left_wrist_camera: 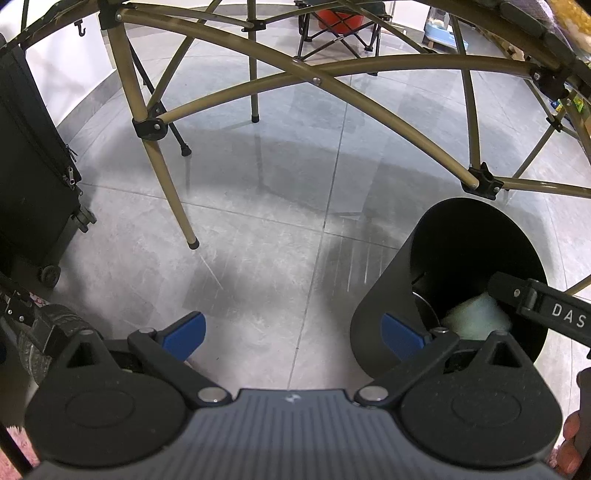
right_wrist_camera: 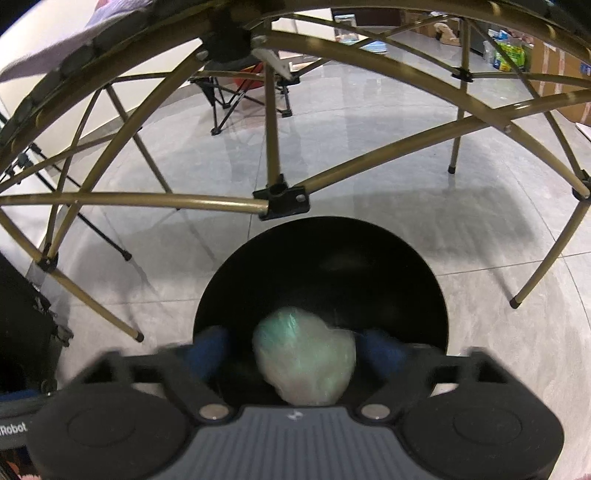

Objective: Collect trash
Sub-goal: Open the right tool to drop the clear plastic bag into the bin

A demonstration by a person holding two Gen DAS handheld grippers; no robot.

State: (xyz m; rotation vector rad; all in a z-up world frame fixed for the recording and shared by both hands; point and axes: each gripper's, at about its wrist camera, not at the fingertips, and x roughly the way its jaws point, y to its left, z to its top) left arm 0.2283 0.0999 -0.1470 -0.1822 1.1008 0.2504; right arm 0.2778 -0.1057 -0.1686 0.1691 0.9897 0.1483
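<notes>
A black round trash bin [left_wrist_camera: 388, 302] stands on the grey tile floor; its rim also shows in the right wrist view [right_wrist_camera: 321, 236]. A crumpled pale green-white wad of trash [right_wrist_camera: 304, 363] sits between my right gripper's [right_wrist_camera: 299, 350] blue fingers [right_wrist_camera: 208, 349], over the bin's mouth. The fingers are spread wider than the wad and blurred. The wad also shows in the left wrist view [left_wrist_camera: 476, 317], below the right gripper's black body. My left gripper [left_wrist_camera: 295, 332] is open and empty, just left of the bin.
A folding table's tan metal frame [left_wrist_camera: 166, 184] crosses over the bin, with a joint [right_wrist_camera: 282, 201] just beyond the rim. A black wheeled suitcase [left_wrist_camera: 33, 177] stands at the left. A folding chair [left_wrist_camera: 340, 29] stands farther back.
</notes>
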